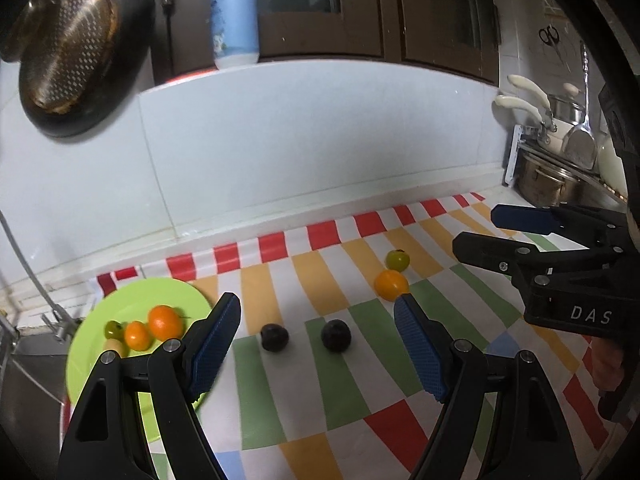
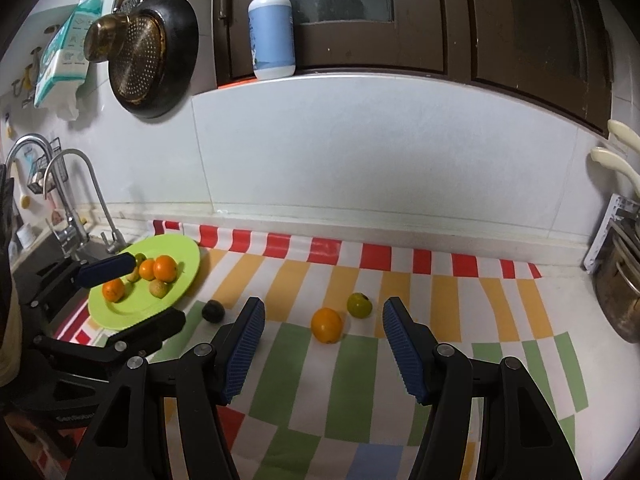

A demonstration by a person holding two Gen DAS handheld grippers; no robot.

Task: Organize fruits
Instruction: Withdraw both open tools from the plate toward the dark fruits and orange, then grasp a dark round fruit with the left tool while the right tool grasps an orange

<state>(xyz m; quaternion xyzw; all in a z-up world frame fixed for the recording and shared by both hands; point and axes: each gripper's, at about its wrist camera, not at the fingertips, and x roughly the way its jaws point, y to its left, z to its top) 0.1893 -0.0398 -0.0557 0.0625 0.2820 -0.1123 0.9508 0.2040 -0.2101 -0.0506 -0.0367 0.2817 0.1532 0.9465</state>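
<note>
A lime green plate (image 1: 132, 296) (image 2: 180, 256) at the left holds several small oranges (image 1: 165, 322) (image 2: 165, 268) and greenish fruits. On the checked cloth lie two dark fruits (image 1: 274, 337) (image 1: 336, 335), one of them in the right wrist view (image 2: 213, 311), an orange (image 1: 391, 284) (image 2: 327, 325) and a green fruit (image 1: 398, 260) (image 2: 359, 305). My left gripper (image 1: 318, 344) is open and empty, above the cloth just in front of the dark fruits. My right gripper (image 2: 323, 346) is open and empty, in front of the orange; it also shows in the left wrist view (image 1: 480, 232).
A sink with taps (image 2: 76, 200) lies left of the plate. A pan and strainer (image 2: 152, 52) hang on the wall. A soap bottle (image 2: 272, 32) stands on the ledge. Pots and a rack (image 1: 552, 168) stand at the right.
</note>
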